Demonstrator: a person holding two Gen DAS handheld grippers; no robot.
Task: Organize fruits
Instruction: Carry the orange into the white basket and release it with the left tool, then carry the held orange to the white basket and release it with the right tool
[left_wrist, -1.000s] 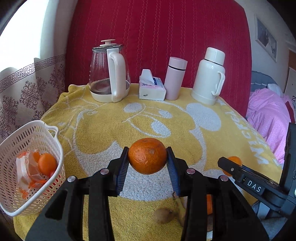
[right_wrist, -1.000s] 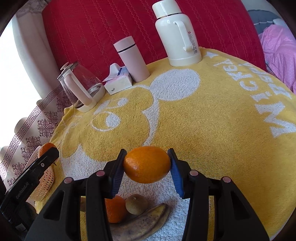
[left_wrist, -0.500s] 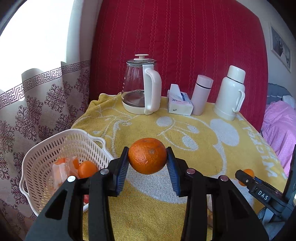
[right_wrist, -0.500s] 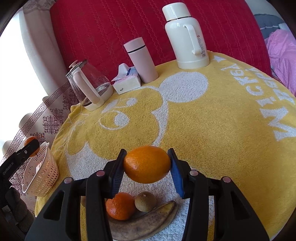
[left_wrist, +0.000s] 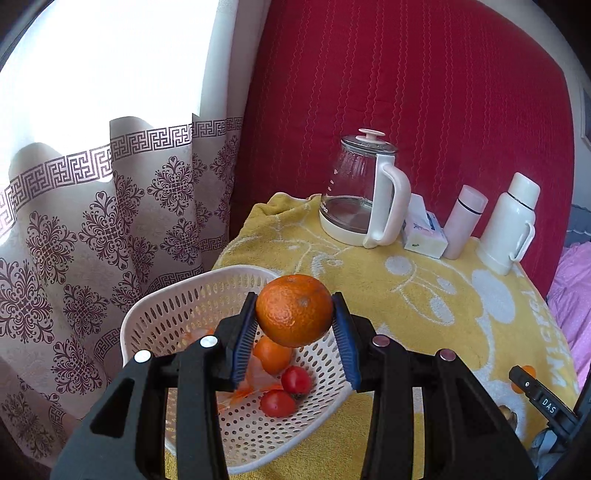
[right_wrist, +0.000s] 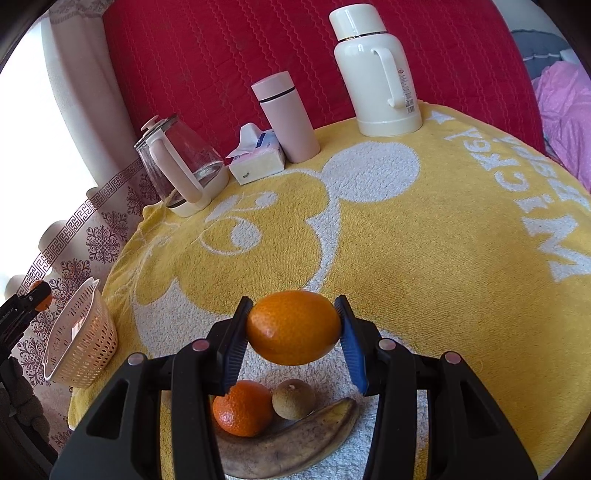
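My left gripper (left_wrist: 294, 314) is shut on a mottled orange (left_wrist: 294, 309) and hangs above the white perforated basket (left_wrist: 177, 306) at the table's left edge. Inside the basket lie a smaller orange (left_wrist: 272, 354), two red tomatoes (left_wrist: 286, 391) and a crumpled wrapper (left_wrist: 255, 376). My right gripper (right_wrist: 293, 326) is shut on a smooth orange (right_wrist: 293, 326), held over the yellow towel. Below it on the towel lie another orange (right_wrist: 242, 408), a brown kiwi (right_wrist: 294, 398) and a browned banana (right_wrist: 291, 446). The right wrist view shows the basket (right_wrist: 79, 339) far left.
At the back of the table stand a glass kettle (left_wrist: 364, 195), a tissue box (left_wrist: 424, 232), a pink flask (left_wrist: 463, 221) and a white thermos (left_wrist: 511, 225). A patterned curtain (left_wrist: 92, 240) hangs left of the basket. Pink bedding (right_wrist: 565, 110) lies to the right.
My left gripper has swung left with its orange, from over the towel's middle to above the basket. My right gripper has risen slightly, orange still held.
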